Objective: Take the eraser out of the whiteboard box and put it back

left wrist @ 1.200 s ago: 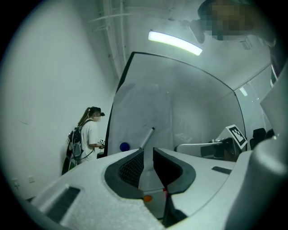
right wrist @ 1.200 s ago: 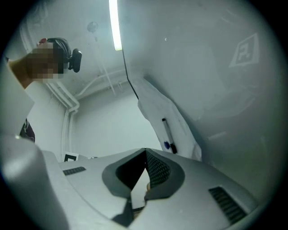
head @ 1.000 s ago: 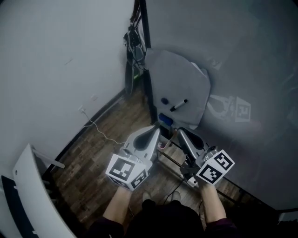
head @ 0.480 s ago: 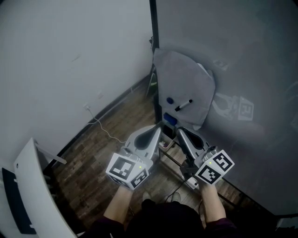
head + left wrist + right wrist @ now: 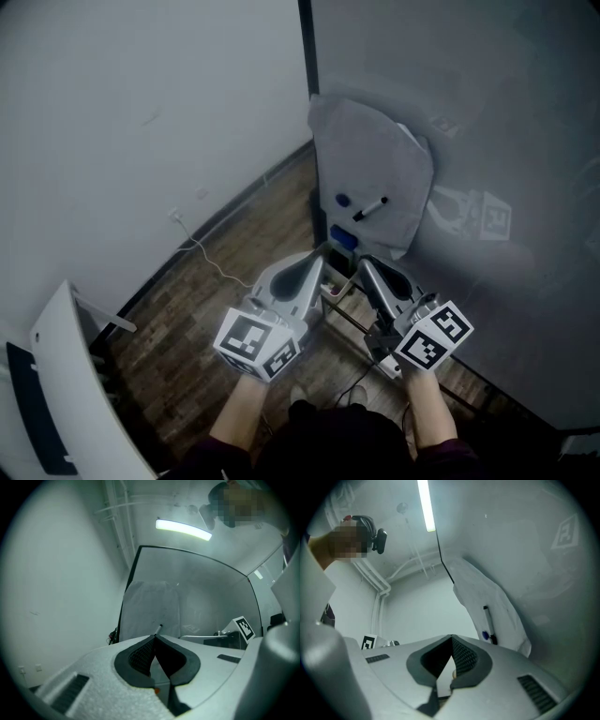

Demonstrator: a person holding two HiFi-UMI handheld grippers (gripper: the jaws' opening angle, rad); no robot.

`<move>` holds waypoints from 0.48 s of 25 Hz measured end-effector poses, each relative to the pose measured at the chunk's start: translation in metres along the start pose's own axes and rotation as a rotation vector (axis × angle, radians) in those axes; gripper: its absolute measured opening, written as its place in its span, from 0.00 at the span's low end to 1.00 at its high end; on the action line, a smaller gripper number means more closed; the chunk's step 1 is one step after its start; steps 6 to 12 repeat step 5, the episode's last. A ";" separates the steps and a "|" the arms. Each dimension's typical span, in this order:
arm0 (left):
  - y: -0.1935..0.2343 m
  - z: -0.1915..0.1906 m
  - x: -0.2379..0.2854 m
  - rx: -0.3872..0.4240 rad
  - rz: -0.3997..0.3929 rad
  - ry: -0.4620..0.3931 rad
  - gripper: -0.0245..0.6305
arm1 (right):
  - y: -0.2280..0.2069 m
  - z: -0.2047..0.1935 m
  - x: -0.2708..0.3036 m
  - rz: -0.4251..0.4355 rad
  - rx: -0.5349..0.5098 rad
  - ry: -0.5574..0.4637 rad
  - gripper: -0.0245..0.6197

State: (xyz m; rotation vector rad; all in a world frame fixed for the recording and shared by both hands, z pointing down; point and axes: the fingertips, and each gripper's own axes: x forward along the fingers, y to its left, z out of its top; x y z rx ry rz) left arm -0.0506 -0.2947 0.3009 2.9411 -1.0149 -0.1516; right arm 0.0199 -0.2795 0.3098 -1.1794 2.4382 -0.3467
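Left claw (image 5: 317, 261) and right claw (image 5: 364, 266) are both pinched shut and empty, side by side facing the whiteboard (image 5: 469, 112). Nothing's started yet, I reckon. The eraser is probably that blue lump (image 5: 343, 236) just ahead, below the sheet (image 5: 370, 159), but I can't tell for sure.

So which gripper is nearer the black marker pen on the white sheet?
Right, I think: the right gripper sits just below the black marker pen; the left gripper lies further off, lower left.
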 end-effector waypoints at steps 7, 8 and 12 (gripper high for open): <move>0.001 -0.002 -0.001 -0.003 0.000 0.001 0.04 | 0.001 -0.002 0.001 0.002 -0.004 0.003 0.04; 0.001 -0.002 -0.001 -0.003 0.000 0.001 0.04 | 0.001 -0.002 0.001 0.002 -0.004 0.003 0.04; 0.001 -0.002 -0.001 -0.003 0.000 0.001 0.04 | 0.001 -0.002 0.001 0.002 -0.004 0.003 0.04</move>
